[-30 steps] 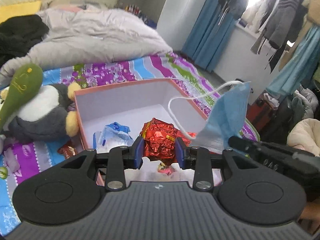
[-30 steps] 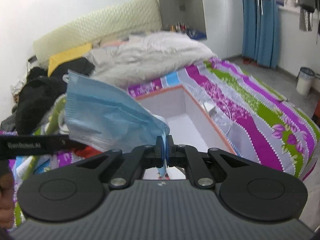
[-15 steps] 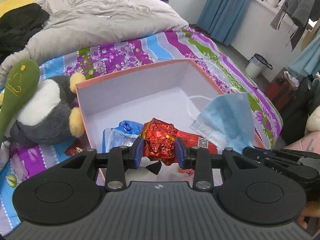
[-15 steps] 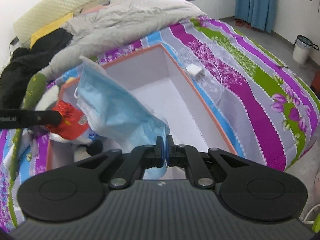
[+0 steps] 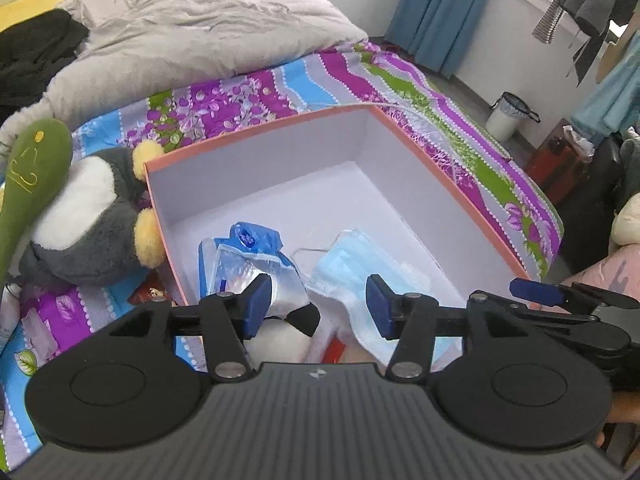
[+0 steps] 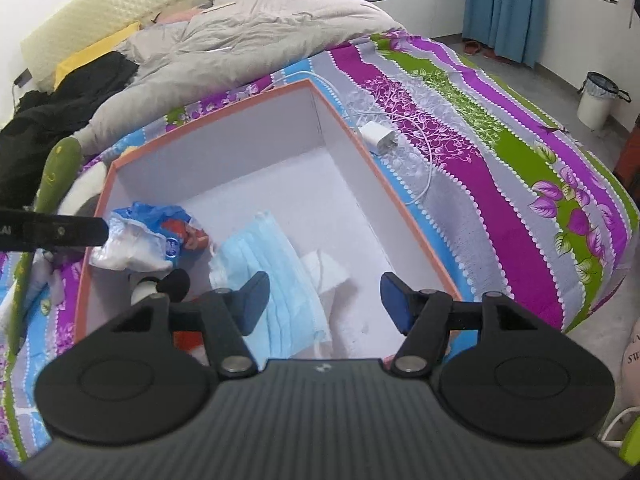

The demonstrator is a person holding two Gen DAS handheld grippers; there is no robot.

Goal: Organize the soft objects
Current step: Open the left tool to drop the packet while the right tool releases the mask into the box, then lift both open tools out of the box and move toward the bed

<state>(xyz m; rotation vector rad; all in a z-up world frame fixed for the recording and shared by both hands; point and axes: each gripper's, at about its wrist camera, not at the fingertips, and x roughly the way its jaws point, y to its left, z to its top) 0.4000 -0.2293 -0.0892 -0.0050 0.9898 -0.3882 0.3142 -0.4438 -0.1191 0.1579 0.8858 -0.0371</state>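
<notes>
Blue face mask [image 6: 276, 276] is lying flat inside the orange-rimmed box [image 6: 404, 216], lower centre of the frame, beside a blue wipes packet [image 5: 248, 260]. Left gripper [image 5: 318, 306] and right gripper [image 6: 324, 300] are both hovering wide apart, gripping nothing.

bright daylight | soft shadows | fisheye edge bending | mostly sharp
</notes>
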